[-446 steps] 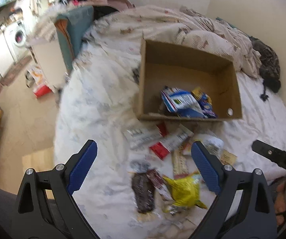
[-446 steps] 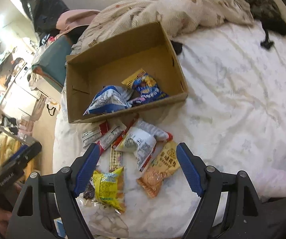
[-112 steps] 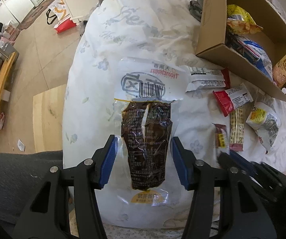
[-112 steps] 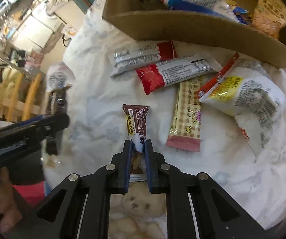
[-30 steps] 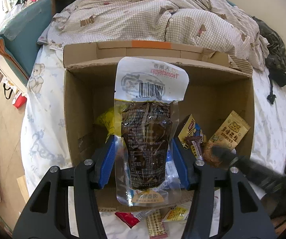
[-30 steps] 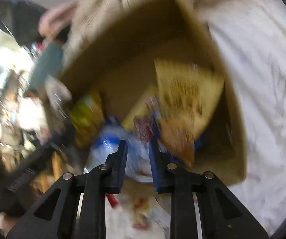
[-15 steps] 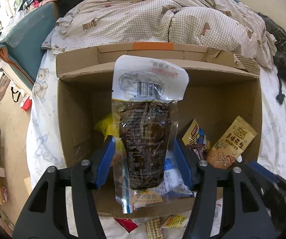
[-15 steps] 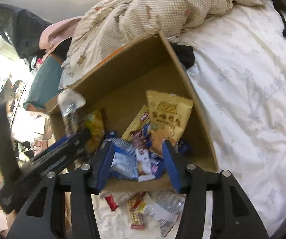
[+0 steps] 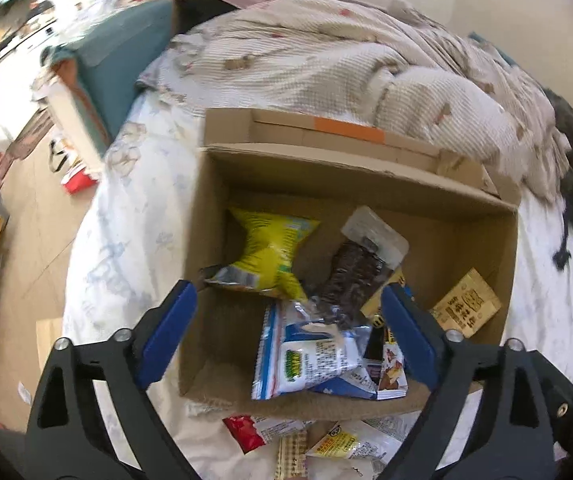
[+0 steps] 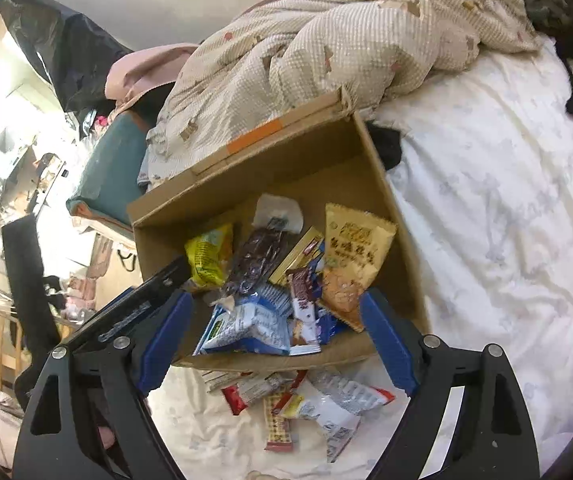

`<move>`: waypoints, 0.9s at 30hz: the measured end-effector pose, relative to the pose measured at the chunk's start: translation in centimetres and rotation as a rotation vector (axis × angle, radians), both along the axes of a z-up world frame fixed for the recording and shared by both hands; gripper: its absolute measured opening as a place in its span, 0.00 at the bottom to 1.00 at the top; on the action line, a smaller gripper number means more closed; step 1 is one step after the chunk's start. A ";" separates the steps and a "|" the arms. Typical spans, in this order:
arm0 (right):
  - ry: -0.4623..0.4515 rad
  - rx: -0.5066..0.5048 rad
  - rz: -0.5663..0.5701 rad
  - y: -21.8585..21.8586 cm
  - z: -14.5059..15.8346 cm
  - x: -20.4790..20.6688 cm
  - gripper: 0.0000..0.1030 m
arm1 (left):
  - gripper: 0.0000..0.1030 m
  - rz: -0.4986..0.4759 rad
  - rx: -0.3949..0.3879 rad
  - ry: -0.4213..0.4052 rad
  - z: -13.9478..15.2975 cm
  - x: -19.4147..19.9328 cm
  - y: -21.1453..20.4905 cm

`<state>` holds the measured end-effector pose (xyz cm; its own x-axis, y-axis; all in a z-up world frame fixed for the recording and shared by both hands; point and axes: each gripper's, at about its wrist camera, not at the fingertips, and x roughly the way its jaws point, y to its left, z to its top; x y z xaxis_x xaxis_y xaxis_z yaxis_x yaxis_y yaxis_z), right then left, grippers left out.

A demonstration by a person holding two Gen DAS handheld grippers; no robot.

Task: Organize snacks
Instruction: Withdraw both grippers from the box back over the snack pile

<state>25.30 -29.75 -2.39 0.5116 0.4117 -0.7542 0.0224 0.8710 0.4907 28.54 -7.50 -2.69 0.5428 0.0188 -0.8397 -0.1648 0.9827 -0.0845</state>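
Both grippers hang over the cardboard box (image 9: 482, 200), pointing down into it. The left gripper (image 9: 286, 336) has its jaws opening, already spread wide, with nothing pinched between them; the dark brown pouch (image 9: 356, 276) lies loose in the box just ahead of its fingertips, leaning on the yellow bag (image 9: 270, 252) and the blue-and-white packet (image 9: 310, 356). The right gripper (image 10: 276, 340) is opening too, its pads clear of everything — the small brown bar (image 10: 302, 292) sits on the pile just ahead of it, beside the orange packet (image 10: 350, 256).

What is left to collect lies behind and below both tools, on the sheet (image 10: 486, 208) just outside the box's near wall: a red-ended wrapper (image 10: 246, 392), a tan wafer bar (image 10: 276, 420) and a white-and-red pouch (image 10: 338, 404). In the right wrist view the wafer bar's long axis runs roughly along the gripper's pointing line, the red wrapper across it. The cluster sits nearly under the right gripper, so I judge that hand the nearer.

Print is mostly too small or blurred to read — the orange packet carries Chinese characters, the brown pouch a barcode on its white header
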 end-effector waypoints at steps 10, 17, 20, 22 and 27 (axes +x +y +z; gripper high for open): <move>-0.002 0.018 0.025 -0.8 0.6 0.1 0.86 | 0.93 0.080 0.029 0.032 -0.7 -1.6 1.7; 0.007 0.014 0.032 -0.6 0.4 0.0 0.86 | 0.93 0.063 0.040 0.030 -0.7 -2.6 1.9; 0.016 -0.015 0.033 -0.6 0.0 -0.1 0.86 | 0.93 0.049 0.035 0.023 -0.4 -3.3 1.8; 0.036 -0.008 0.026 -0.8 -0.5 -0.3 0.86 | 0.93 0.038 0.029 0.021 -0.4 -3.9 1.9; 0.065 0.025 0.009 -1.6 -1.1 -1.1 0.86 | 0.93 -0.005 0.024 0.015 -0.2 -6.0 2.2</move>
